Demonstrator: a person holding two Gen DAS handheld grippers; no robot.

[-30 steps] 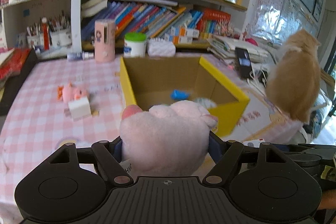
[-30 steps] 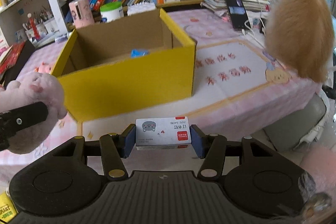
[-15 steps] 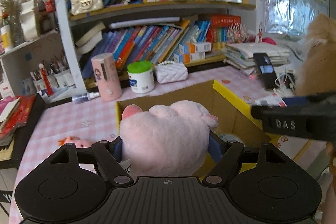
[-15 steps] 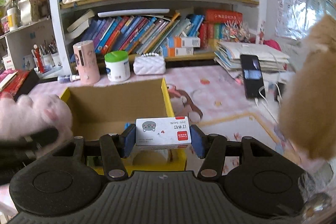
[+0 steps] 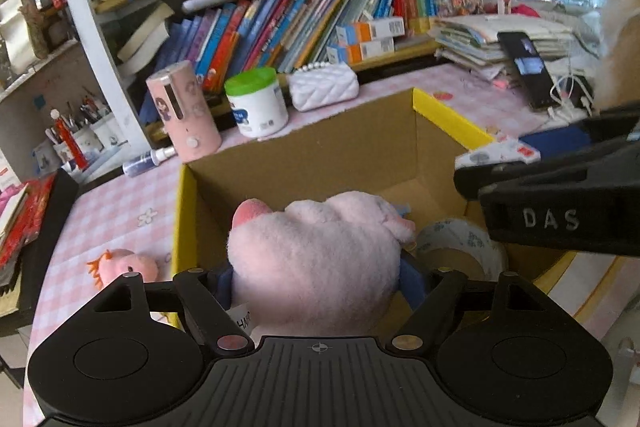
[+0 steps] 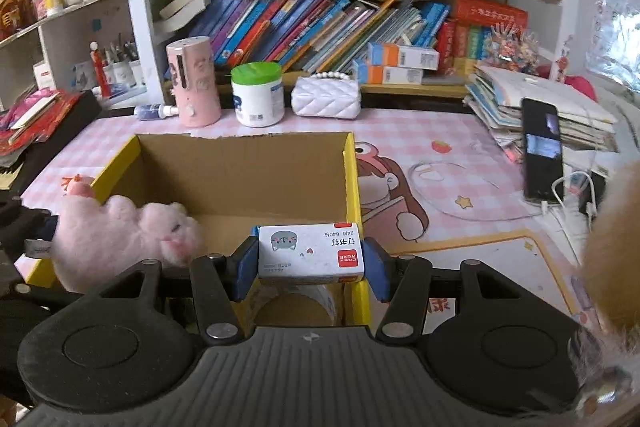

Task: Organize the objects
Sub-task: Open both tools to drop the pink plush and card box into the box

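Left gripper (image 5: pixel 320 279): jaws clamping the pink plush toy (image 5: pixel 316 267) over the yellow box (image 5: pixel 452 119).
Right gripper (image 6: pixel 310 263): jaws pinching the staples box (image 6: pixel 310 253) above the yellow box's right wall.
Inside: tape roll (image 5: pixel 460 247) lying on the floor.

The plush (image 5: pixel 316 263) hides the left gripper's (image 5: pixel 320 283) pads and most of the box (image 5: pixel 452 119) floor. The tape roll (image 6: pixel 296 301) sits half hidden behind the staple box (image 6: pixel 311 254). The cat (image 6: pixel 612 251) is cut off at the right edge.
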